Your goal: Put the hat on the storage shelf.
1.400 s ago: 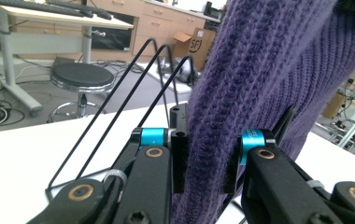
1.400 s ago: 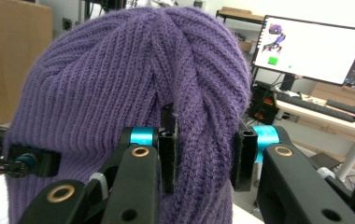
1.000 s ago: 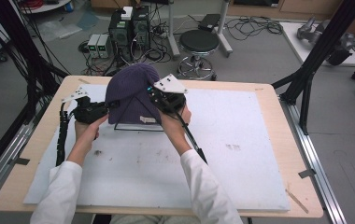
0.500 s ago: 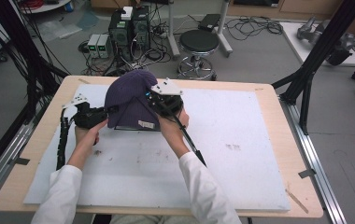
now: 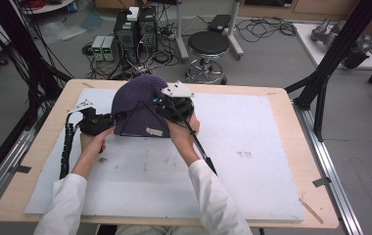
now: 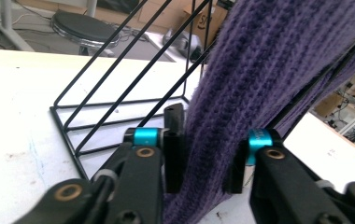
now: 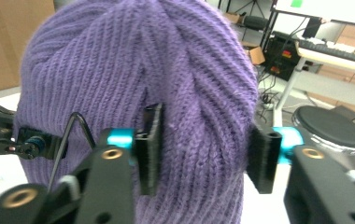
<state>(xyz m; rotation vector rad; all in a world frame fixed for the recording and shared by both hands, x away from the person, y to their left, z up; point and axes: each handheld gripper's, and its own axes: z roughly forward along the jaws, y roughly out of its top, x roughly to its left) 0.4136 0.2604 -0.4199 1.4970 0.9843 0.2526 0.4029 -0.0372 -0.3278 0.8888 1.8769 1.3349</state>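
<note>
A purple knit beanie (image 5: 135, 105) is draped over a black wire rack (image 6: 119, 70) that stands on the white mat at the far left of the table. My left gripper (image 5: 110, 120) is at the beanie's left lower edge. In the left gripper view it (image 6: 203, 140) is shut on a fold of the knit (image 6: 269, 60). At the beanie's right side is my right gripper (image 5: 167, 105). In the right gripper view it (image 7: 206, 149) pinches a thick bunch of the fabric (image 7: 119, 60). A small white label (image 5: 153, 131) shows on the hem.
A white mat (image 5: 252, 161) covers most of the wooden table (image 5: 37, 147). A round stool (image 5: 208, 44) and computer boxes (image 5: 135, 27) stand beyond the far edge. Black frame posts (image 5: 336, 54) rise at the right, and cables trail along the left side.
Both grippers and the beanie have shifted slightly toward me and downward over the wire rack. Both stay closed on the knit.
</note>
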